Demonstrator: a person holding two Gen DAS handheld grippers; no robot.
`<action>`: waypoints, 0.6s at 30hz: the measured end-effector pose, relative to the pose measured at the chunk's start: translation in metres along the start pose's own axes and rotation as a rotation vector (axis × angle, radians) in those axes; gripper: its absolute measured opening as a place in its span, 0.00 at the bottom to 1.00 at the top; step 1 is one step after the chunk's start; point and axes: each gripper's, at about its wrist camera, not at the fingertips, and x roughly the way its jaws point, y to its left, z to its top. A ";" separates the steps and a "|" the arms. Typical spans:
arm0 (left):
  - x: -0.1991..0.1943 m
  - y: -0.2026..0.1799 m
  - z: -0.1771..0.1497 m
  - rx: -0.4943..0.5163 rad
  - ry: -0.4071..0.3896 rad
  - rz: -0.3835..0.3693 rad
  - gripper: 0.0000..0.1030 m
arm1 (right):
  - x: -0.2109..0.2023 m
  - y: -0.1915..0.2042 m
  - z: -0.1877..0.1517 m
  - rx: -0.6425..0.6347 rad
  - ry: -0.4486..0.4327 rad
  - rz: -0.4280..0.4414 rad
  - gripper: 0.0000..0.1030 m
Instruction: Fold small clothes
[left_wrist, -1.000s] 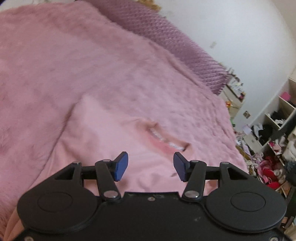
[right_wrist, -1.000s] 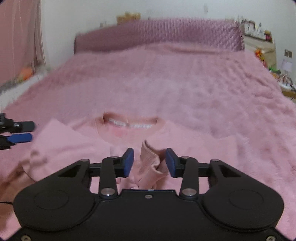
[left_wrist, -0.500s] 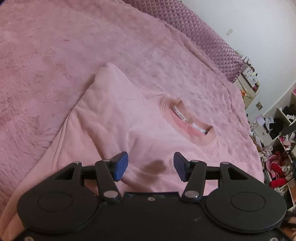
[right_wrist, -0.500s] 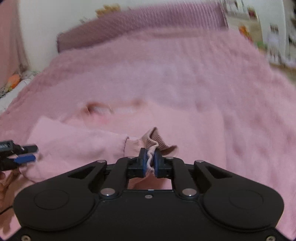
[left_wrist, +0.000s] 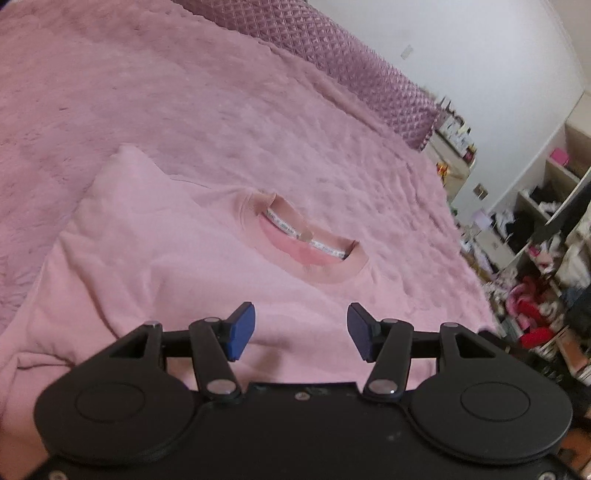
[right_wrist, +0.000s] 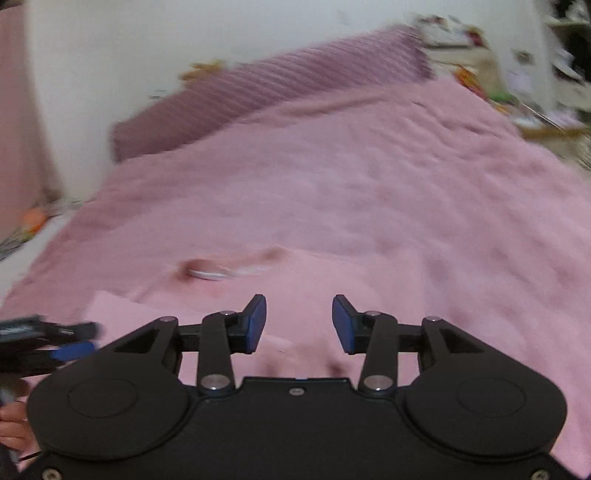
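While both of your tools are empty, the shirt (left_wrist: 207, 280) lies flat on the bed (left_wrist: 184, 110), with its collar (left_wrist: 310, 251) turned toward the headboard (left_wrist: 332, 66).

Your left tool (left_wrist: 301, 330) hangs over the lower middle of the shirt with its jaws wide apart and nothing between them. Your right tool (right_wrist: 298, 323) is also wide and holds nothing; it hovers above the shirt, a little below the collar (right_wrist: 229, 267). The right view is blurred, so fine details there are hard to tell. At its left edge you can see the left tool (right_wrist: 70, 338) from the side.

As far as I can judge, the folding is at an early stage. One sleeve seems folded over the body, because a layer of cloth with a straight edge (right_wrist: 184, 317) lies on the shirt's left part. The body itself is not folded yet and the collar is in plain sight. What remains, I think, is to bring the other side in, then fold the bottom up toward the collar.
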 end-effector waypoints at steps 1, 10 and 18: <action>0.004 0.001 -0.001 -0.005 0.010 0.006 0.56 | 0.005 0.009 0.001 -0.023 0.000 0.040 0.40; 0.027 0.031 -0.010 -0.083 0.054 0.013 0.58 | 0.065 0.029 -0.032 -0.063 0.174 0.056 0.26; -0.017 0.040 0.013 -0.135 -0.057 -0.008 0.57 | 0.047 0.038 -0.021 -0.064 0.138 0.060 0.26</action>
